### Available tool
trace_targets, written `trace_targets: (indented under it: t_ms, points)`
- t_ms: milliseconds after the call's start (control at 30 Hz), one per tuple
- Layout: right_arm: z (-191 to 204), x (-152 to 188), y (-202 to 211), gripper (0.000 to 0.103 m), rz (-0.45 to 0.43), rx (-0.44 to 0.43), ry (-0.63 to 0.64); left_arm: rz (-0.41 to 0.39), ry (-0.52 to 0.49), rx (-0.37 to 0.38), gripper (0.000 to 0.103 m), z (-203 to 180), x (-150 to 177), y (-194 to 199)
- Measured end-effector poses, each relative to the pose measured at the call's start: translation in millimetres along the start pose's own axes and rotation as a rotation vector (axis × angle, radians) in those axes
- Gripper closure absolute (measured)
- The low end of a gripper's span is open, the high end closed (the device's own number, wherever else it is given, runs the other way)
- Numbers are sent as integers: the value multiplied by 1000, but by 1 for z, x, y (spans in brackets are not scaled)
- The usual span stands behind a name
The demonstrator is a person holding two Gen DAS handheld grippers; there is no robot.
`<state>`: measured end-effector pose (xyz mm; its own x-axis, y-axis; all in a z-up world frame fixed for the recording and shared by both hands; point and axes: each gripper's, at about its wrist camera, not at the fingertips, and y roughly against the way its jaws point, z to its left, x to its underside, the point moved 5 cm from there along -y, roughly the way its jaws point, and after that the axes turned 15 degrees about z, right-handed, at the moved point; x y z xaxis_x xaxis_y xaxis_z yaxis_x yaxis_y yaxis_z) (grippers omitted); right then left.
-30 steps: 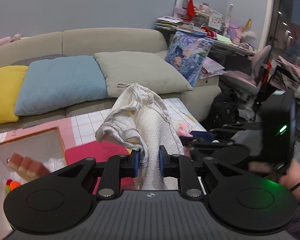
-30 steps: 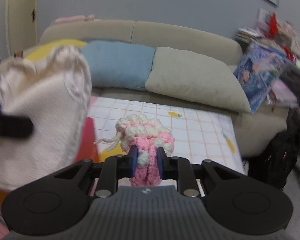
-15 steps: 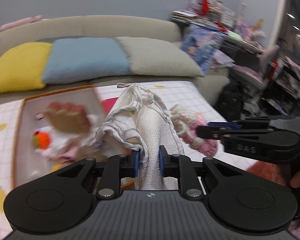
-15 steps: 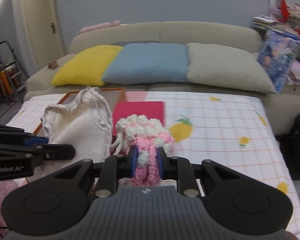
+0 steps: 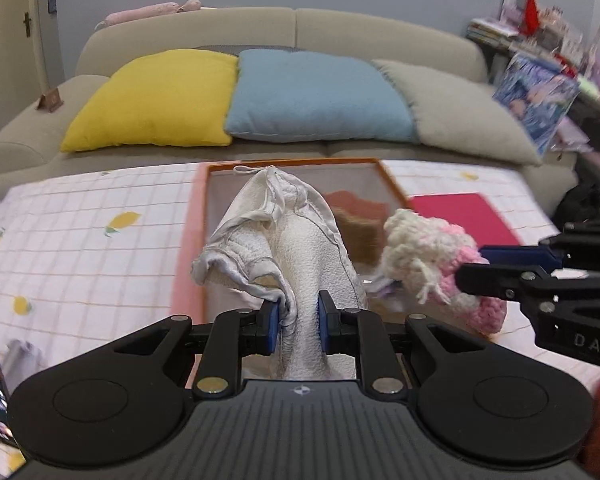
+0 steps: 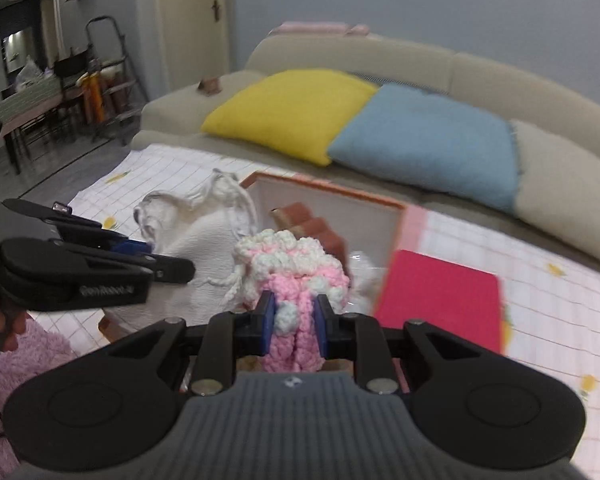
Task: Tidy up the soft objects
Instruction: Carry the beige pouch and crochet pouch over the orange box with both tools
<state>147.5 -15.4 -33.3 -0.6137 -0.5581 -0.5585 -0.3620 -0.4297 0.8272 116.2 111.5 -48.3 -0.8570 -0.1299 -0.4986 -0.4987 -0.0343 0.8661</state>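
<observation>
My left gripper [image 5: 299, 326] is shut on a white towel [image 5: 300, 248] and holds it over the near part of an orange-rimmed box [image 5: 300, 163]. My right gripper [image 6: 294, 330] is shut on a pink and white crochet piece [image 6: 296, 272], held above the same box [image 6: 396, 216]. The right gripper enters the left wrist view from the right [image 5: 472, 266] with the crochet piece [image 5: 432, 256] beside the towel. The left gripper [image 6: 176, 264] and towel [image 6: 204, 264] show at left in the right wrist view. Brown soft items [image 6: 320, 232] lie inside the box.
The box sits on a table with a white checked lemon-print cloth [image 5: 80, 240]. A red mat [image 6: 440, 300] lies right of the box. Behind is a beige sofa with yellow [image 5: 156, 100], blue [image 5: 316, 96] and grey [image 5: 460, 108] cushions. Pink fluffy fabric [image 6: 28, 356] lies at near left.
Both grippers have swung to the left with their loads; the box now lies directly ahead and below them. The crochet piece has come close beside the towel.
</observation>
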Motion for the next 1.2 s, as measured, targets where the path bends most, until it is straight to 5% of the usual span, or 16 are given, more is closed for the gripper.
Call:
trace_targets:
  t_ms: [333,600,767,1000,1100,1200]
  points:
    - [-7,-51,-63,84,44,110,38,50,-12,-20,81,15,-6,-28]
    - [-23,-60,-84,83,53,201,62,102,-18,-36,80,12,-11,-47]
    - [-12,-50,-66,83,33,136,44,141,-41,-14,80,6,-5,-52]
    - [-12,-34,-86,84,153,76,-29,211,-107,-64,75,-3,4,-68]
    - [-13,-31,-97,92,199,35,-43,221,-117,-80,70,-1,5,-73]
    - [-9,-28,-103,91,220,41,-19,225,-139,-108,52,-3,5,-75]
